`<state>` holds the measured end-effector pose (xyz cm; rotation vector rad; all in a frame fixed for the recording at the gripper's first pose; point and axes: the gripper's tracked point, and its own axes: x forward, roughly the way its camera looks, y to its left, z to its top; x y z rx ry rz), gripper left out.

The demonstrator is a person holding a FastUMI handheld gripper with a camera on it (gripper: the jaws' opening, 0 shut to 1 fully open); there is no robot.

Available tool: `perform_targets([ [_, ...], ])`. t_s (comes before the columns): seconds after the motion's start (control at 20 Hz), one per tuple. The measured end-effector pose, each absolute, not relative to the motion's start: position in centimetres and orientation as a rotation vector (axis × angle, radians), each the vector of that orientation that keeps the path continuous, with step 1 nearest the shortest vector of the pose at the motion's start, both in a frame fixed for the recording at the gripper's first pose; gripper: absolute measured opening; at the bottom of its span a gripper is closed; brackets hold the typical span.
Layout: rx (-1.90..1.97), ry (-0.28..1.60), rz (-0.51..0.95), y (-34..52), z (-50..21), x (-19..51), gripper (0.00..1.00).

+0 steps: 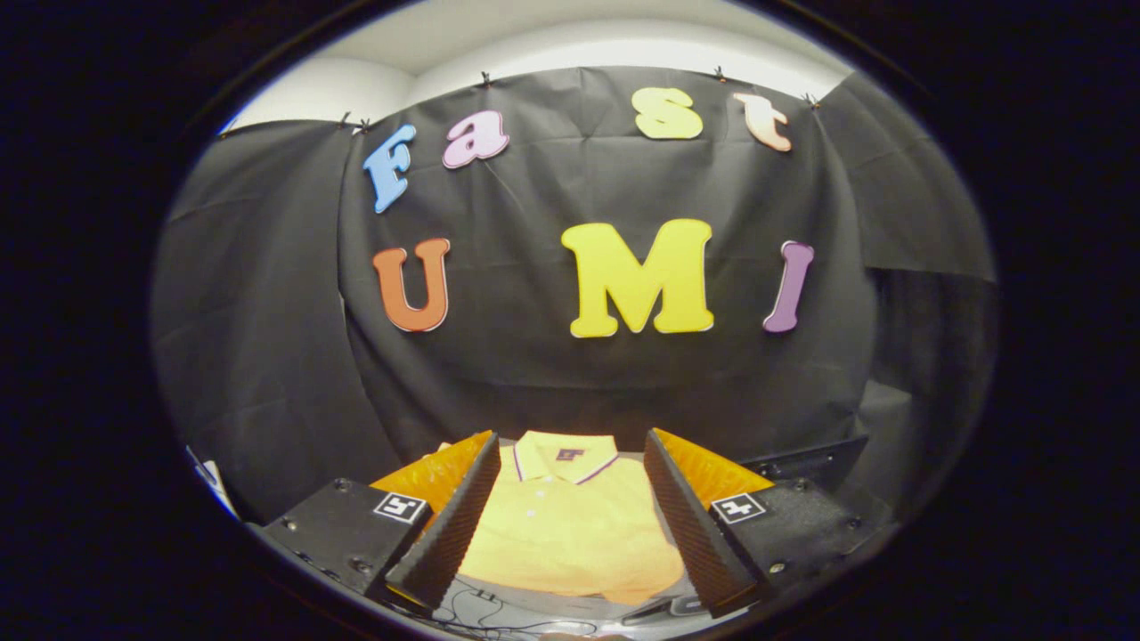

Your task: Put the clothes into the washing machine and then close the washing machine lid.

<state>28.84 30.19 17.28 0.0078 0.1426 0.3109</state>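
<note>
The hand-held gripper [570,525] has its two fingers spread wide apart, gripping nothing, and is aimed at the garment below and ahead of it. Seen between the fingers lies the folded yellow cotton polo shirt [570,530], flat on a pale surface [534,598], its dark-trimmed collar turned away toward the booth's black cloth wall [623,392]. Whether the fingertips touch the fabric cannot be told, though they seem to hover above it. A thin dark cable [481,610] trails on the surface just nearer than the shirt's hem. By my judgement this is the first step, the approach to pick up the clothes. The next move calls for lowering the fingers onto the shirt and pinching a good fold of cloth so the whole garment lifts together.
</note>
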Motion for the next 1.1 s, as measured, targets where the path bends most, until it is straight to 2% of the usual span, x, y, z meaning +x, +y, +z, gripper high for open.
perform_targets([
  [0.4, -0.035, 0.358, 0.286, 35.5, 8.8, 35.7, 1.0],
  [0.75, -0.125, 0.561, 0.195, 35.9, -0.6, 40.2, 1.0],
  [0.8, -0.091, 0.518, 0.204, 36.1, 0.1, 40.5, 1.0],
  [1.1, -0.103, 0.574, 0.201, 36.2, -0.7, 40.7, 1.0],
])
